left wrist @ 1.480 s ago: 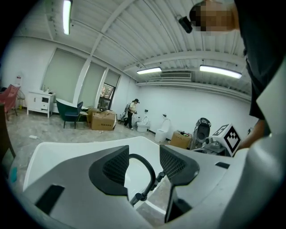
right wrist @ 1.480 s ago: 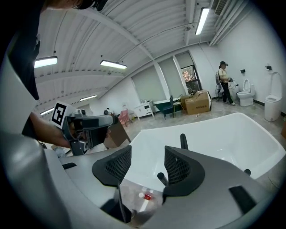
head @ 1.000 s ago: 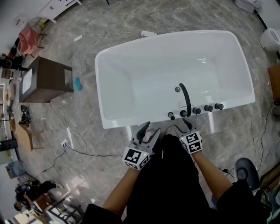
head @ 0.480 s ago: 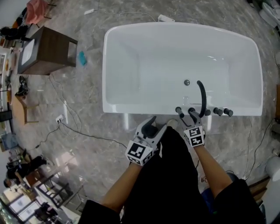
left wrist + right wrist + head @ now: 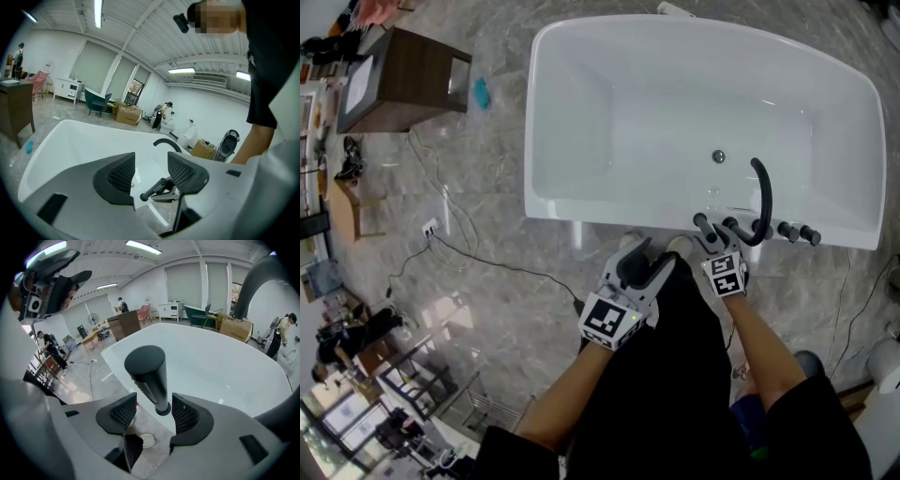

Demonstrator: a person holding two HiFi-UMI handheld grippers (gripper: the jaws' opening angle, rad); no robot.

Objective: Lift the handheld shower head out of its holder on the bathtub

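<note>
Shown in the right gripper view alone: handheld shower head (image 5: 149,376), a black upright cylinder, is framed between the parted jaws of the right hand-held gripper (image 5: 152,412), unclamped. Left hand-held gripper (image 5: 151,171) is held wide, with nothing between its jaws. Bathtub (image 5: 581,112): drain (image 5: 718,157) set in its floor; the shower head is located on the near rim beside the spout (image 5: 763,197). The right hand-held gripper has been brought nearer the rim than half a second before.
</note>
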